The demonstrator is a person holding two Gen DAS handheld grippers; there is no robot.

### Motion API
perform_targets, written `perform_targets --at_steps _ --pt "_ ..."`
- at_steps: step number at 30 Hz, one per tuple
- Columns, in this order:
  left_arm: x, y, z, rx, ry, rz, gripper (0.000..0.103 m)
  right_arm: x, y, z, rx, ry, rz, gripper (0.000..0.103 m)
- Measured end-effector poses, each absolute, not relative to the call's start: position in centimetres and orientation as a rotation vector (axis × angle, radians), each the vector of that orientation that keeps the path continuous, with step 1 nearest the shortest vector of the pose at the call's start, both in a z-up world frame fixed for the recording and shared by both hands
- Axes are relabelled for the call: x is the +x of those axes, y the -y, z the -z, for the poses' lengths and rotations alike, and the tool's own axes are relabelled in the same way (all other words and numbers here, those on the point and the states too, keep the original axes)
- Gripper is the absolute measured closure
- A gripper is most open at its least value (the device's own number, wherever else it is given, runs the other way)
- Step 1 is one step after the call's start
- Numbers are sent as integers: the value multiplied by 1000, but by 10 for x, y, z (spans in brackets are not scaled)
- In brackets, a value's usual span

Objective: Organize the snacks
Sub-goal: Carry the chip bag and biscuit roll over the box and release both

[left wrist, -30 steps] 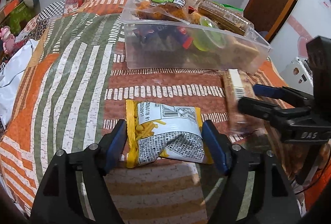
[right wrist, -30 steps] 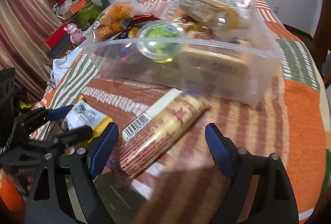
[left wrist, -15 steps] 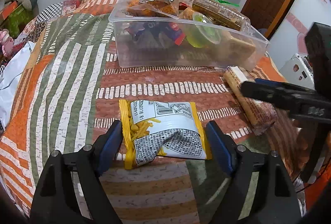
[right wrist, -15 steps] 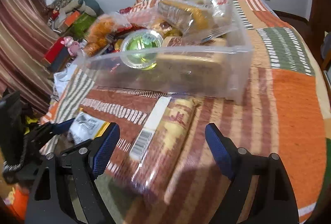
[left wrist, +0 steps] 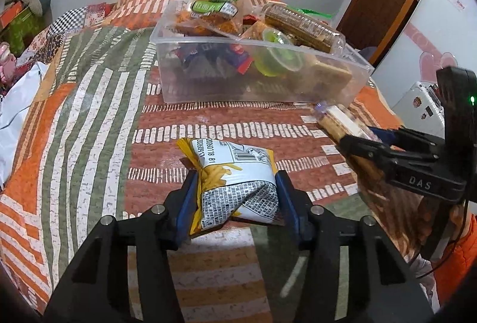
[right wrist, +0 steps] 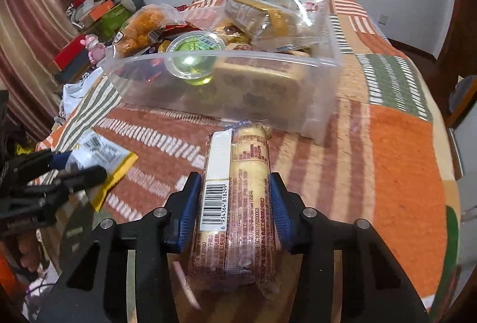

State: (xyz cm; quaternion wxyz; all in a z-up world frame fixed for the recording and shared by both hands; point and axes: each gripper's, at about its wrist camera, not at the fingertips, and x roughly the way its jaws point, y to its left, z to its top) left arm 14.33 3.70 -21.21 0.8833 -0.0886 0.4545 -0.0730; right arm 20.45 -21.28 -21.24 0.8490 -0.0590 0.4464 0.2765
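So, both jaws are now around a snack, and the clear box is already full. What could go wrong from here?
1. The left gripper is closing its jaws on a puffy chip bag; it is already crumpled and the chips may get crushed.
2. The right gripper is closing on a long cookie roll near one end; it may tilt or slip.
3. The clear box is heaped, so added snacks may slide off.

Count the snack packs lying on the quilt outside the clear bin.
2. The yellow fries packet sits between the left tongs, which are closing on it. The long cracker sleeve sits between the closing right tongs. Others may lie hidden behind the bin.
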Motion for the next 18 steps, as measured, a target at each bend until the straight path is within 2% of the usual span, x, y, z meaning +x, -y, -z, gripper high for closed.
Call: perform_targets --at_steps 8,18 --pt "139 -26 185 -168 -880 161 53 197 231 198 -67 -904 -584 61" --pt "151 -17 141 -168 -765 173 53 194 239 150 -13 -762 -593 61"
